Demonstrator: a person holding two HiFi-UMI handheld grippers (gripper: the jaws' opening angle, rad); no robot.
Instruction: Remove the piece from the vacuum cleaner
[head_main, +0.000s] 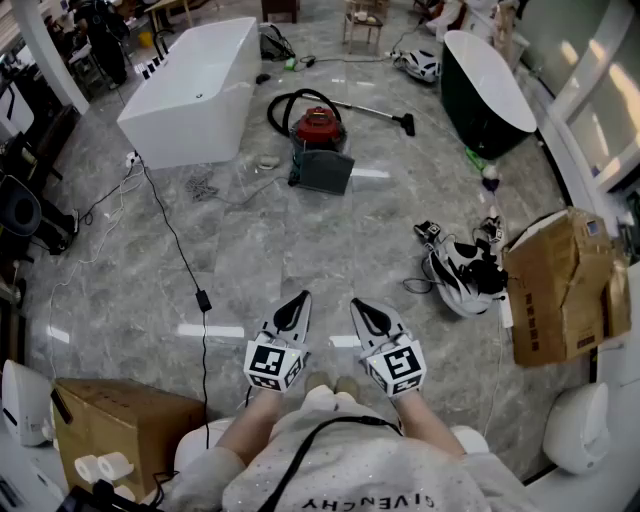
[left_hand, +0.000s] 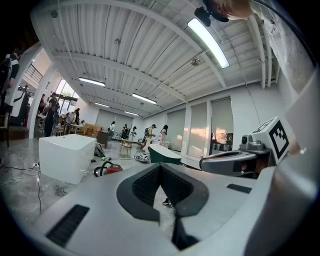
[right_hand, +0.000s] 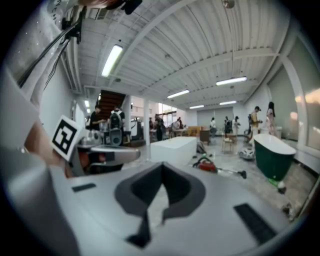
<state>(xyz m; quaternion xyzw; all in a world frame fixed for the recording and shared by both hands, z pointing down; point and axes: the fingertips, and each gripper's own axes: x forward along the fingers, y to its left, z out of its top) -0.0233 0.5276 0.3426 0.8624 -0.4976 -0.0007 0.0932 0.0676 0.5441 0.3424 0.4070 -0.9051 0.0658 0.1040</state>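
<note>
The red vacuum cleaner (head_main: 318, 125) stands on the grey marble floor far ahead, with a black hose looped behind it and a wand (head_main: 372, 112) stretching right. A dark grey flat piece (head_main: 322, 171) lies against its front. My left gripper (head_main: 293, 312) and right gripper (head_main: 365, 316) are held side by side close to my body, well short of the vacuum, both shut with nothing between the jaws. The left gripper view shows its jaws (left_hand: 160, 167) together and the vacuum (left_hand: 111, 169) small in the distance. In the right gripper view the jaws (right_hand: 162, 167) meet too, and the vacuum (right_hand: 206, 166) lies beyond them.
A white bathtub (head_main: 195, 85) stands back left and a dark green one (head_main: 485, 90) back right. Cardboard boxes sit at the right (head_main: 565, 285) and near left (head_main: 120, 425). A black cable (head_main: 190, 262) crosses the floor at left, and a white helmet-like thing (head_main: 465, 275) lies at right.
</note>
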